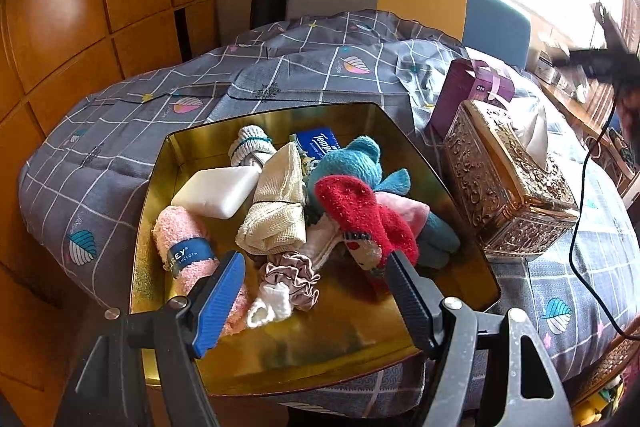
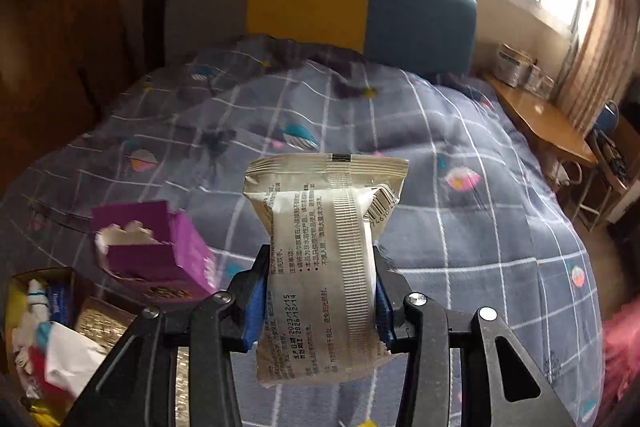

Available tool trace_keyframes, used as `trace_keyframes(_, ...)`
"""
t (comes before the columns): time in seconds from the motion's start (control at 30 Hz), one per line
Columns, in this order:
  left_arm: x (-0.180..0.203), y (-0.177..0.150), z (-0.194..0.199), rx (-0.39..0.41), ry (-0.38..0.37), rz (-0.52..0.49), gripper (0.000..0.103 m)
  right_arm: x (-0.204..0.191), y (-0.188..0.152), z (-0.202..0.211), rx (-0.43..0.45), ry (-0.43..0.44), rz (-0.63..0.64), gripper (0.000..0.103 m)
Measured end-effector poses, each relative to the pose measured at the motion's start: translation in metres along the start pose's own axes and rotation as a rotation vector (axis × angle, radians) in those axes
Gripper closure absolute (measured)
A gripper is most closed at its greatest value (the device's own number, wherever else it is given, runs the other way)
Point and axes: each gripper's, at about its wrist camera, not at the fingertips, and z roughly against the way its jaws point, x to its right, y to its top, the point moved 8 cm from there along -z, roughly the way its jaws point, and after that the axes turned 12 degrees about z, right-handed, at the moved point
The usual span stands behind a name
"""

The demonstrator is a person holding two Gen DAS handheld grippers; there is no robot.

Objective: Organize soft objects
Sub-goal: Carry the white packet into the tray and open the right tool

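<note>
A gold tin (image 1: 460, 227) sits on a bed with a grey checked quilt (image 1: 160, 107) and already holds many soft things: a rolled pink washcloth (image 1: 188, 247), a white packet (image 1: 216, 191), a mesh cloth bundle (image 1: 276, 203), red socks (image 1: 360, 215), a blue plush toy (image 1: 352, 159) and a scrunchie (image 1: 292, 275). The left gripper (image 1: 316, 275) hovers over the tin with its jaws wide apart and empty. The right gripper (image 2: 318, 291) is clamped on a beige wet-wipe pack (image 2: 328, 259), held above the quilt, well away from the tin. By the look of it, sorting is mostly done, with this pack not yet placed.
</note>
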Motion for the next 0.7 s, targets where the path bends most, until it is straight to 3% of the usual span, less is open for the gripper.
trace_keyframes(0.1, -0.002, 0.000, 0.001, 0.007, 0.003, 0.001, 0.029, -0.052, 0.019, 0.020, 0.075, 0.089, 0.092, 0.058)
trace_keyframes(0.27, -0.006, 0.001, 0.004, 0.019, 0.017, 0.003, 0.029, -0.134, 0.017, 0.046, 0.127, 0.232, 0.239, 0.058)
trace_keyframes(0.47, -0.013, 0.000, 0.005, 0.020, 0.024, 0.017, 0.029, -0.212, -0.014, 0.076, 0.149, 0.411, 0.375, 0.058)
trace_keyframes(0.7, -0.039, 0.009, 0.014, 0.050, 0.060, 0.094, 0.029, -0.296, -0.073, 0.085, 0.100, 0.587, 0.482, 0.058)
